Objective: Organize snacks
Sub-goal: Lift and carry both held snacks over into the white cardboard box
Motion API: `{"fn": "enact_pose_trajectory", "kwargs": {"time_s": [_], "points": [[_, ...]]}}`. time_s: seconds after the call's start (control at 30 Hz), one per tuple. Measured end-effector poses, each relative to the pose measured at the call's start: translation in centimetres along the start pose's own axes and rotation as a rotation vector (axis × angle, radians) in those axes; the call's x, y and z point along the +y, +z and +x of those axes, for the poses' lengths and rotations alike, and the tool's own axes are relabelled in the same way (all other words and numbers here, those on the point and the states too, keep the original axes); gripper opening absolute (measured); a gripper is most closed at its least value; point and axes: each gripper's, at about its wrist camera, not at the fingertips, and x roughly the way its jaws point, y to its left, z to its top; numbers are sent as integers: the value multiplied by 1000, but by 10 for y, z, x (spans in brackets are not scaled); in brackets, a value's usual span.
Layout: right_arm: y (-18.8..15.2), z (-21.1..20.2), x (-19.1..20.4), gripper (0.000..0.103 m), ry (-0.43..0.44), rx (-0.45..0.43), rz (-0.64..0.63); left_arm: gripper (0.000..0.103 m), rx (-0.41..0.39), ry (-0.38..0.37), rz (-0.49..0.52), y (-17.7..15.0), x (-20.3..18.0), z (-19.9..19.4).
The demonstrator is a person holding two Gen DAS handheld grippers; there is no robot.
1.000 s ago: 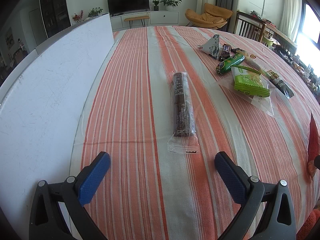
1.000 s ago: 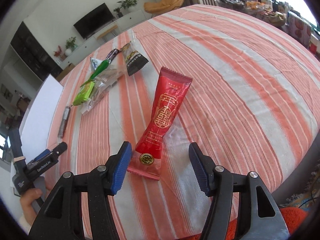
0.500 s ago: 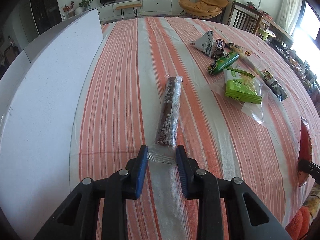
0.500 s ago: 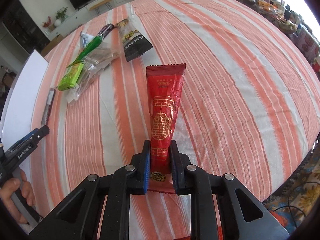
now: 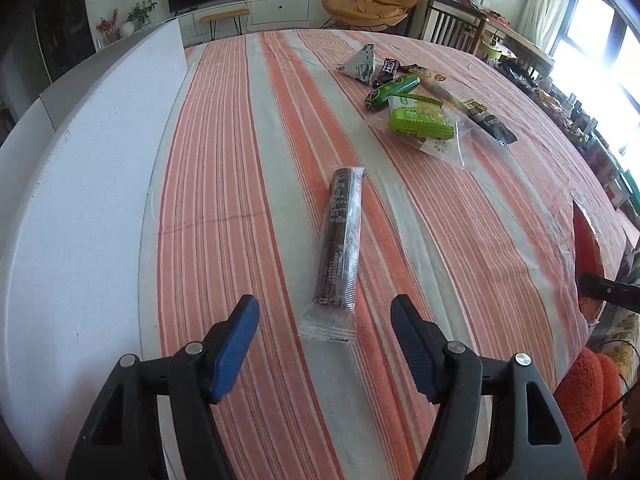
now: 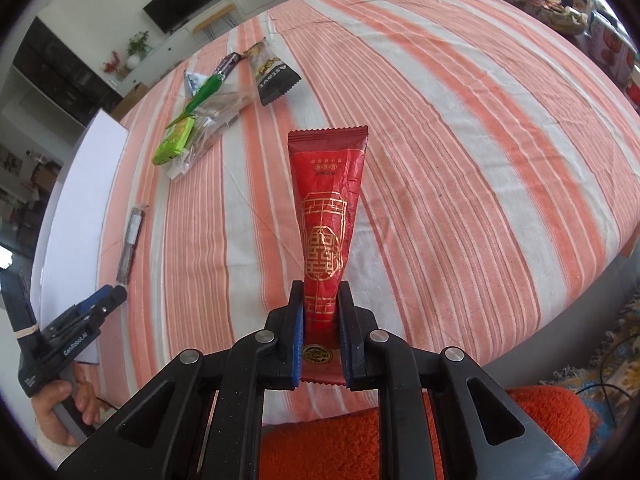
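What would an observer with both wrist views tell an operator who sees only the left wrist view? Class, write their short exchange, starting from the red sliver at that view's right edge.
Operator: I see only a red sliver at my right edge. What is it?
Observer: A red snack packet with gold print; the right gripper is shut on it near its bottom seal.
Operator: What carries my left gripper?
Observer: A bare hand grips the handle of the left gripper, which sits just short of the dark snack bar.
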Motion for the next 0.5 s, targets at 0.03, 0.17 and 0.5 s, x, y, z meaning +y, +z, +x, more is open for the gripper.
{"fn": "enact_pose_trajectory", "kwargs": {"time_s": [0.03,0.17,0.5], "points": [[0,1,1,15,6,1,3,71,-11,12,-6,6,0,2],[0,-3,9,15,20,-8,-8,20,27,24,-9,27,-3,24],[4,-32,34,15,159,-31,1,18,-69,-321,-169,-6,19,-72]]}}
